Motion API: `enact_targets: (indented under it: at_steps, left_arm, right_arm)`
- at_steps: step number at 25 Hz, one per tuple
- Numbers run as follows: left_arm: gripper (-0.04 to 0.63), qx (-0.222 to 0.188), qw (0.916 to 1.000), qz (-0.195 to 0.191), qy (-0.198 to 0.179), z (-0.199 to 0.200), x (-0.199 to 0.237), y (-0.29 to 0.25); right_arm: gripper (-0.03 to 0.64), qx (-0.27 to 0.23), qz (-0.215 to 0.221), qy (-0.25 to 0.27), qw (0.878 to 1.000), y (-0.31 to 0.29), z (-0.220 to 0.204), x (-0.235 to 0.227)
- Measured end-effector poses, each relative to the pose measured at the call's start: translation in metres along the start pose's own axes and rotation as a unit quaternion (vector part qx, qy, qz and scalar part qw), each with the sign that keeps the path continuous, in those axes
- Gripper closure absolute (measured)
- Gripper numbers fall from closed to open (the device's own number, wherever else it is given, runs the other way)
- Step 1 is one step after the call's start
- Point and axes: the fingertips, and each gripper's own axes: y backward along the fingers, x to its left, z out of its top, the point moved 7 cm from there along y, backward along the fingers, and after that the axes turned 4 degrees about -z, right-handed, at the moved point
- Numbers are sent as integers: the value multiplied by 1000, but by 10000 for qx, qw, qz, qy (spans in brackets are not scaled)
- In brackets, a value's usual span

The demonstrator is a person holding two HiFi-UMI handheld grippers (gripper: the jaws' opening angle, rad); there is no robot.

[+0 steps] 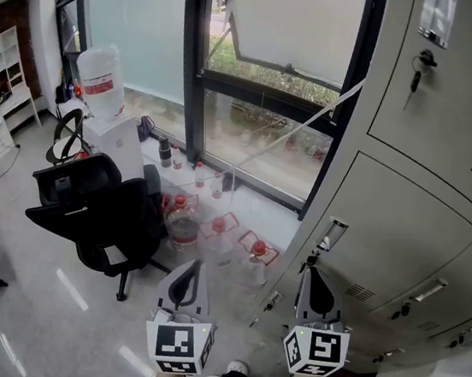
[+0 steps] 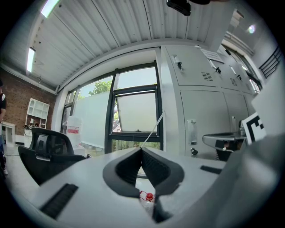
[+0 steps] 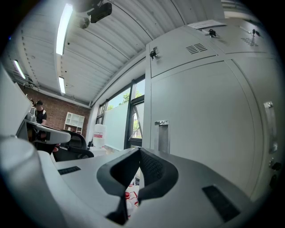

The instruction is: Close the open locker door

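A bank of grey lockers (image 1: 425, 191) fills the right side of the head view. Its upper door has a key (image 1: 418, 69) in the lock, and the middle door (image 1: 385, 237) carries a metal handle (image 1: 331, 235). At the lower right a pale panel (image 1: 441, 370) juts out from the bottom row; it looks like an open door seen edge-on. My right gripper (image 1: 311, 269) is shut and empty, just below that handle, with the door (image 3: 200, 124) and handle (image 3: 162, 133) close ahead. My left gripper (image 1: 198, 263) is also shut and empty, and it points toward the window.
A black office chair (image 1: 95, 208) stands at the left, with a water jug (image 1: 101, 79) on a white dispenser behind it. Several red-capped bottles (image 1: 214, 224) lie on the floor under the dark-framed window (image 1: 278, 68). A person (image 3: 39, 111) stands far off by a white shelf.
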Motion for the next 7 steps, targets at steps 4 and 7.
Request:
enact_targets:
  at_steps: [4,7]
  left_arm:
    - [594,-1,10000,-16,-4,-1,-1,0]
    - [594,-10,10000,-8,8,0,-1,0]
  right_arm:
    - [598,-1,24,13,10000,0,1,0]
    - [598,7,33,4,10000,-1,0,0]
